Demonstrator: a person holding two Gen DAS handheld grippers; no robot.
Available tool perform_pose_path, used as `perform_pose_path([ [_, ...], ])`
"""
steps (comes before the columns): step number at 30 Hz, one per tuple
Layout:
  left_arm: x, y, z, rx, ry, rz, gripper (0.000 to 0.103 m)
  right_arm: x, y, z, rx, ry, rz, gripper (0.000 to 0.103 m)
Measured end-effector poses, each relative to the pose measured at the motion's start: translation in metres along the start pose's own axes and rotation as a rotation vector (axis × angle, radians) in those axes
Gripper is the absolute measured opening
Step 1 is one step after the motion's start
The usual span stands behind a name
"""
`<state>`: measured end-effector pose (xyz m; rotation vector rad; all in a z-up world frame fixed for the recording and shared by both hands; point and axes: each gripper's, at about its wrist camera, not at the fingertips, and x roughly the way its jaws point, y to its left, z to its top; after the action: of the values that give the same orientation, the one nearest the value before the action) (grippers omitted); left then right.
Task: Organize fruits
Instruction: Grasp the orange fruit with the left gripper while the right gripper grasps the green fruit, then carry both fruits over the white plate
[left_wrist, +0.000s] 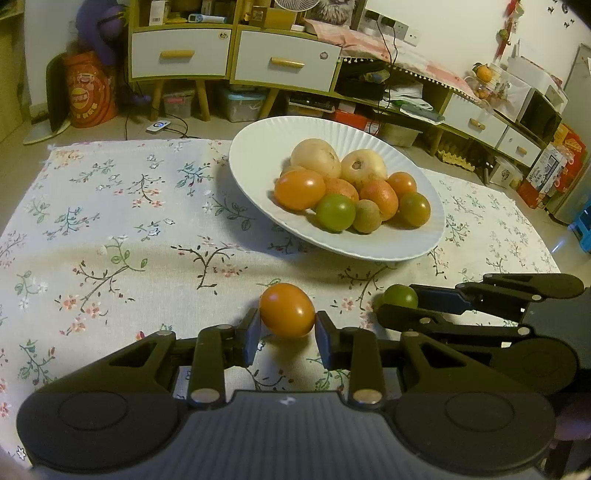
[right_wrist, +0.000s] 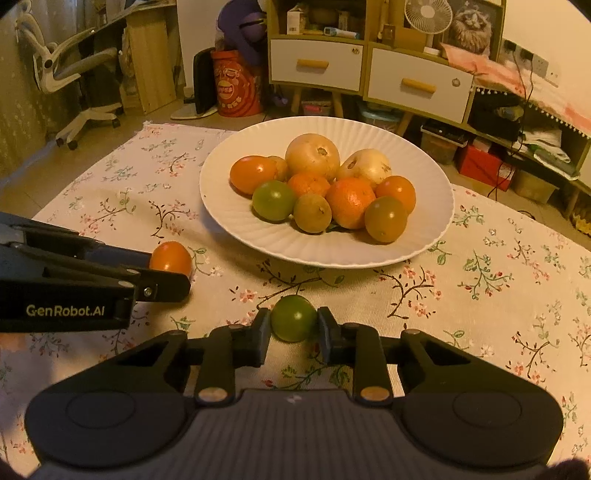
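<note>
Two grippers, a fruit pinched in each, low over the floral cloth.

The left gripper (left_wrist: 288, 332) tilted down toward the table, its jaws closed on an orange fruit (left_wrist: 287, 310); just at its 3 o'clock the right gripper (right_wrist: 293, 330), tilted down likewise, had its jaws closed on a green fruit (right_wrist: 293, 317). The white plate (right_wrist: 236, 218) — piled with orange, green and pale fruits — sat at 12 o'clock from both, apart from them, with bare tablecloth (left_wrist: 110, 229) between. Open cloth spread toward 9 o'clock of the left gripper; the table's far edge lay just beyond the plate.
</note>
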<state>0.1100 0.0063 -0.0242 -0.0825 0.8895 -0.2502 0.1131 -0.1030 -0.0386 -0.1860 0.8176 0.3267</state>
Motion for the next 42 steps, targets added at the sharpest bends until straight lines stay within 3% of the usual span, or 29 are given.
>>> perform_pose_path([
  [18, -0.012, -0.006, 0.007, 0.018, -0.028, -0.03, 0.02, -0.021, -0.01, 0.003, 0.033, -0.031, 0.025, 0.024],
  [23, -0.02, -0.005, 0.012, 0.045, -0.041, -0.021, 0.02, -0.034, -0.02, 0.008, 0.101, -0.072, 0.068, 0.024],
  [33, -0.018, 0.007, 0.047, 0.032, -0.101, 0.003, 0.02, -0.035, -0.035, 0.021, 0.198, -0.137, 0.045, 0.024],
  [42, 0.016, 0.01, 0.082, 0.042, -0.115, -0.009, 0.02, -0.023, -0.048, 0.022, 0.281, -0.139, 0.042, 0.024],
])
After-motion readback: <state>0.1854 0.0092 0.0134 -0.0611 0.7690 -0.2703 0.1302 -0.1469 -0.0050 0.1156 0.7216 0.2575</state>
